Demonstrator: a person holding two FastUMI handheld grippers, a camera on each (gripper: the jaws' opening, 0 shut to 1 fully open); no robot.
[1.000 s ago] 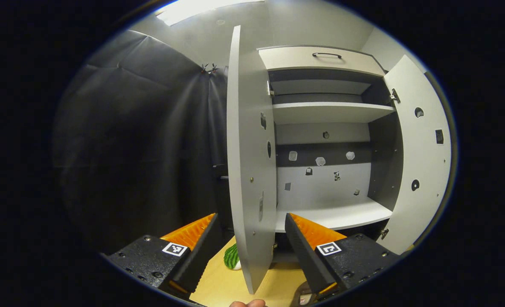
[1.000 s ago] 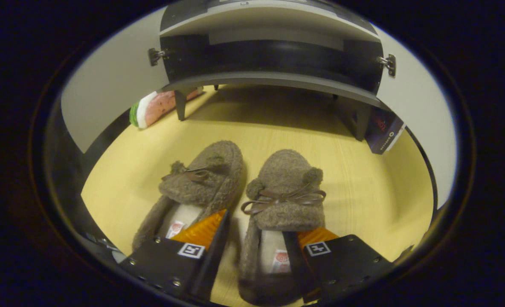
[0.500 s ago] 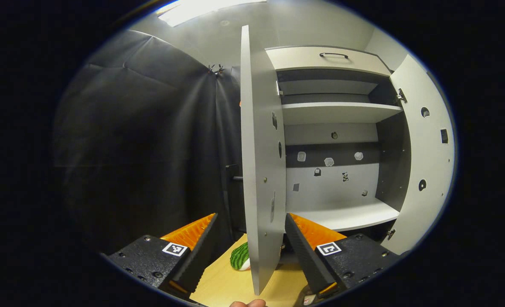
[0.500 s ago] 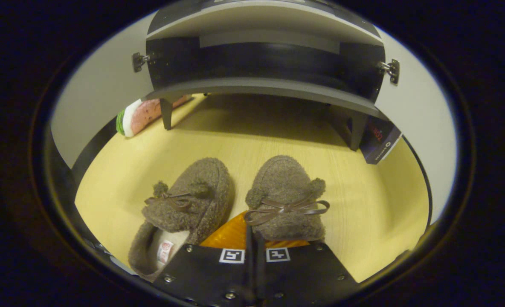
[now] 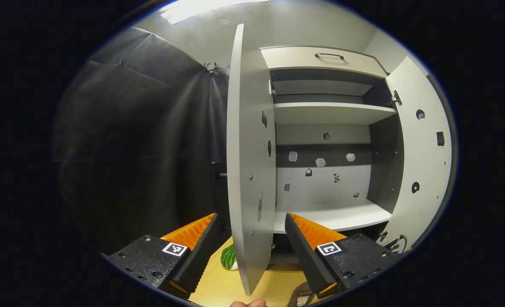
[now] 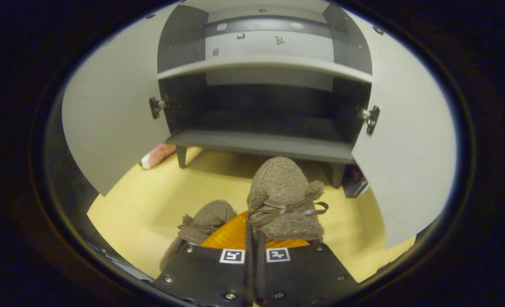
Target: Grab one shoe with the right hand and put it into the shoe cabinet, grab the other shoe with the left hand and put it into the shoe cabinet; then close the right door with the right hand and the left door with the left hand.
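Observation:
My right gripper (image 6: 252,232) is shut on the heel rim of a brown fuzzy slipper (image 6: 284,192) with a bow, held above the yellow floor and pointing at the open shoe cabinet's bottom shelf (image 6: 261,145). The other slipper (image 6: 205,219) lies on the floor below, to the left. My left gripper (image 5: 250,216) hangs open in front of the cabinet with nothing between its fingers. The left door (image 5: 248,162) stands edge-on before it and the right door (image 5: 423,157) is swung wide. A middle shelf (image 5: 333,215) is bare.
A watermelon-patterned thing (image 6: 158,155) lies on the floor by the cabinet's left leg, and a dark box (image 6: 355,185) sits by the right leg. Both open doors (image 6: 111,128) flank the opening. A drawer with a handle (image 5: 327,55) tops the cabinet.
My right gripper shut on the right slipper, lifted it off the floor and tilted up toward the cabinet. The left gripper only swayed a little and stayed open.

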